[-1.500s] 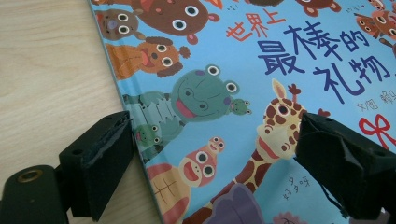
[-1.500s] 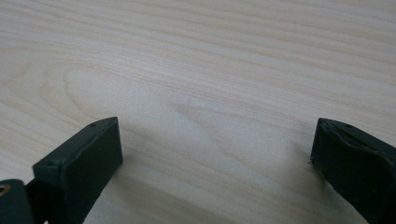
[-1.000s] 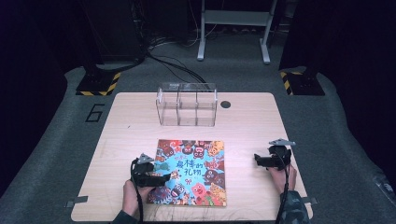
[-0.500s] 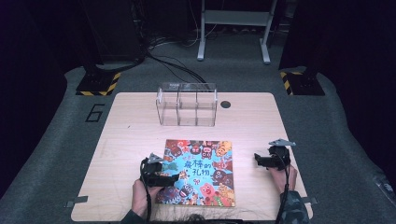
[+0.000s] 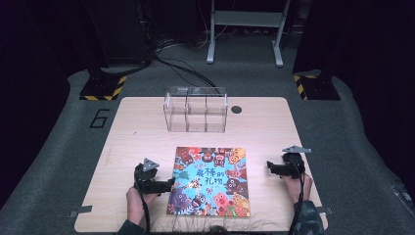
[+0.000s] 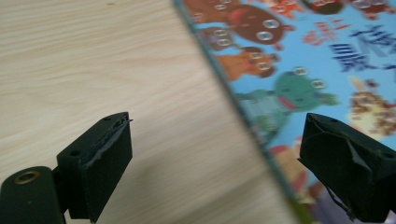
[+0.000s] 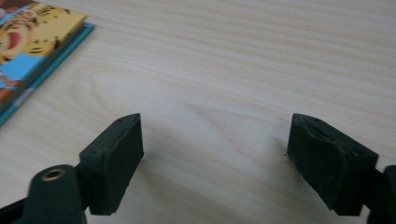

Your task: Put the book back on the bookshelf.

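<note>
Bare table (image 5: 137, 127) around picture book (image 5: 210, 182); clear box (image 5: 196, 109) seemingly well behind.

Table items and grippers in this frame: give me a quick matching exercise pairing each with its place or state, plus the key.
Column 1:
1. picture book
2. clear box
3. left gripper
4. right gripper

Column 2:
A. open over bare wood, apart from the book
B. empty, at the table's far side
C. flat near the front edge
D. open, straddling the book's left edge

Pairs: 1-C, 2-B, 3-D, 4-A
</note>
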The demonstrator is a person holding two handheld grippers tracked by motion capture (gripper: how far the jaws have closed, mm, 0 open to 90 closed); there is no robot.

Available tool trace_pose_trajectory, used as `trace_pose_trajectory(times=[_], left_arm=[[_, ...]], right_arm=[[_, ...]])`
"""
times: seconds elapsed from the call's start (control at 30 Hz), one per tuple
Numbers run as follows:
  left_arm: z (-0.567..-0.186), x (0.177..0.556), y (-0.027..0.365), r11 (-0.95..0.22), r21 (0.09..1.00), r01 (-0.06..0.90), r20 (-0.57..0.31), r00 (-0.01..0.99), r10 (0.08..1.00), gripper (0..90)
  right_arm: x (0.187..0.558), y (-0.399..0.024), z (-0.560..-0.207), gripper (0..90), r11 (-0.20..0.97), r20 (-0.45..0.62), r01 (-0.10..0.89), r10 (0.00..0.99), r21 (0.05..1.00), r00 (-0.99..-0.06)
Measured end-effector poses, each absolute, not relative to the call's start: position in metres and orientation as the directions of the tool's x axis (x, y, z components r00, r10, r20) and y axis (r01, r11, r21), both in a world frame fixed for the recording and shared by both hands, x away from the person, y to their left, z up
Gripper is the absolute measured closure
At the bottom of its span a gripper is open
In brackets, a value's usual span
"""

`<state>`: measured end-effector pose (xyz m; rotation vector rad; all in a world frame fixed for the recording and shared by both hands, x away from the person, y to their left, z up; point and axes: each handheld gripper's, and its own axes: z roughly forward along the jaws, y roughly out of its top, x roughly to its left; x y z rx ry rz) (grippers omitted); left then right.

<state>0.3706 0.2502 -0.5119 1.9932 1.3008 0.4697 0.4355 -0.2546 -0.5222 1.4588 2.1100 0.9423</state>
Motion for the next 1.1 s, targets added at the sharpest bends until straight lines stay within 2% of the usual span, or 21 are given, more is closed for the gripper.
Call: trace_pose_trajectory(times=[0.13, 0.17, 0.23, 0.3, 0.47, 0.67, 0.87, 1.1], left_arm=[[-0.517, 0.375, 0.258, -0.265, 0.704, 0.659, -0.048, 0.416, 0.908, 8.7], [-0.520, 0.377, 0.259, -0.277, 0.698, 0.660, -0.039, 0.422, 0.906, 7.6], [-0.521, 0.378, 0.258, -0.287, 0.697, 0.657, -0.030, 0.426, 0.904, 7.4], [-0.524, 0.380, 0.255, -0.305, 0.692, 0.655, -0.017, 0.437, 0.899, 7.1], [-0.528, 0.381, 0.247, -0.293, 0.704, 0.646, 0.007, 0.407, 0.913, 5.6], [-0.529, 0.379, 0.245, -0.272, 0.723, 0.635, 0.000, 0.393, 0.920, 6.3], [-0.530, 0.381, 0.237, -0.290, 0.731, 0.618, 0.004, 0.420, 0.907, 5.9], [-0.531, 0.383, 0.232, -0.312, 0.730, 0.608, 0.013, 0.444, 0.896, 4.8]], right_arm=[[0.429, -0.247, -0.512, 21.4, 0.202, 0.085, 0.668, 0.925, 0.716, -0.370], [0.424, -0.235, -0.505, 22.5, 0.198, 0.129, 0.678, 0.907, 0.708, -0.400], [0.423, -0.231, -0.502, 23.5, 0.215, 0.129, 0.679, 0.900, 0.701, -0.417], [0.421, -0.210, -0.499, 24.5, 0.270, 0.147, 0.685, 0.862, 0.677, -0.485], [0.423, -0.184, -0.500, 29.7, 0.299, 0.228, 0.723, 0.814, 0.623, -0.534], [0.431, -0.169, -0.501, 36.0, 0.312, 0.270, 0.755, 0.799, 0.577, -0.537], [0.438, -0.162, -0.502, 39.7, 0.319, 0.269, 0.773, 0.807, 0.548, -0.525], [0.446, -0.160, -0.500, 42.3, 0.337, 0.216, 0.777, 0.833, 0.532, -0.509]])
